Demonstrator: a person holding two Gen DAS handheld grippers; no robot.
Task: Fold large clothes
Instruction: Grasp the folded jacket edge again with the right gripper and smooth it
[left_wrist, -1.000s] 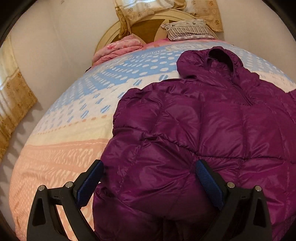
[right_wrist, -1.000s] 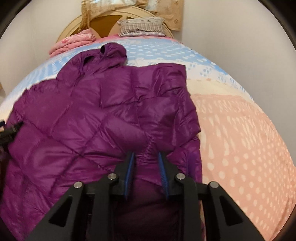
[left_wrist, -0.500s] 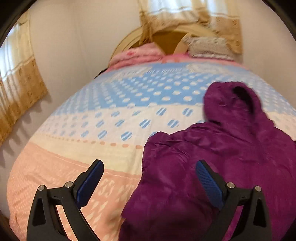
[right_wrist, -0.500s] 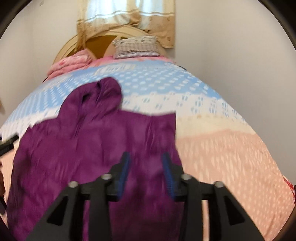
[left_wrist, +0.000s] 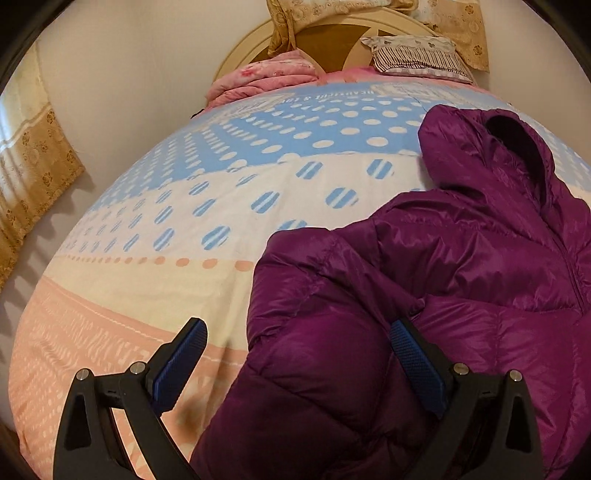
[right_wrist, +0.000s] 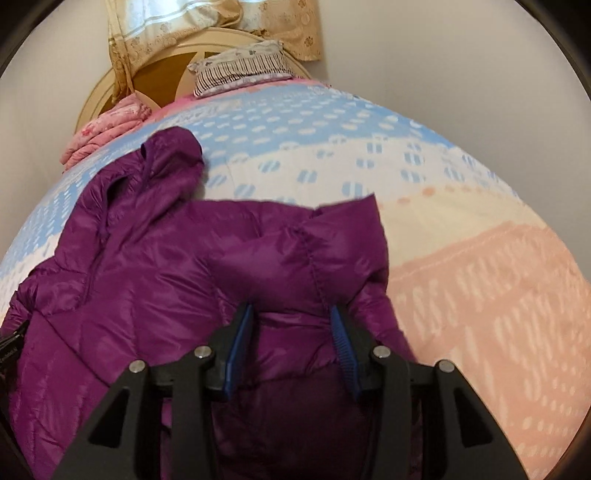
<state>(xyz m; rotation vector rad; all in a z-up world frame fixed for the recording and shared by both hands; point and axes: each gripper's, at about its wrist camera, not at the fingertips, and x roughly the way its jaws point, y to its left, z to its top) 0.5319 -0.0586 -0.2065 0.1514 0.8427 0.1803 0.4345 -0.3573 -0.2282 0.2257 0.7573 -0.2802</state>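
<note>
Showing jacket (left_wrist: 424, 295) hood opening – left view only, right gripper (right_wrist: 291, 332) jaws straddling sleeve

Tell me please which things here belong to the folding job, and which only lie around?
For the job:
- shiny purple quilted hooded jacket, spread on the bed
- left tongs, open
- right tongs, with jacket fabric between them

Only lying around:
- folded pink floral blanket
- striped pillow
- dotted blue, cream and pink bedcover
- beige patterned curtain

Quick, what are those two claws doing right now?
Left claw: open wide, holding nothing.
Right claw: open, just been opening; purple jacket lies between its jaws.
</note>
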